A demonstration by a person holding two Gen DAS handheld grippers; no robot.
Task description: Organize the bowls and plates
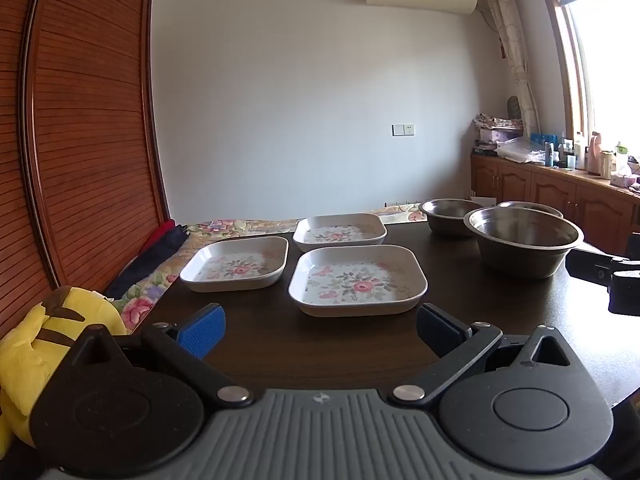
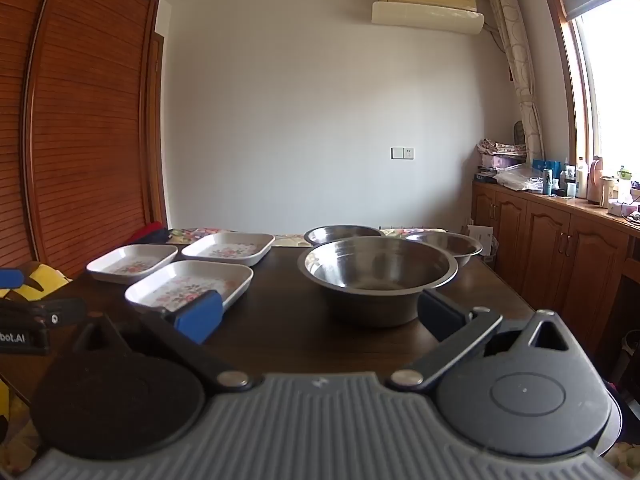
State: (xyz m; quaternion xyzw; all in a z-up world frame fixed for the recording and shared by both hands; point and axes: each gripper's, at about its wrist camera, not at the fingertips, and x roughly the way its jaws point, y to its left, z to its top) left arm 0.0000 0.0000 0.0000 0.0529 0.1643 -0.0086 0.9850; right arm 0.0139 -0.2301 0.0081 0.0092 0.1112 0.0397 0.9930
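Three square white plates with a flower print lie on the dark table: a near plate [image 1: 357, 280], a left plate [image 1: 236, 263] and a far plate [image 1: 340, 233]. Three steel bowls stand to their right: a big near bowl [image 1: 524, 246] [image 2: 378, 276], a far left bowl [image 1: 450, 216] and a far right bowl [image 2: 452, 245]. My left gripper [image 1: 320, 330] is open, just short of the near plate. My right gripper [image 2: 320, 314] is open too, in front of the big bowl, with the near plate [image 2: 190, 286] behind its left fingertip. Nothing is held.
A yellow plush toy [image 1: 48, 344] lies off the table's left edge, beside a floral cloth [image 1: 144, 300]. A slatted wooden door [image 1: 88, 120] rises on the left. Wooden cabinets [image 2: 560, 248] with bottles line the right wall under the window.
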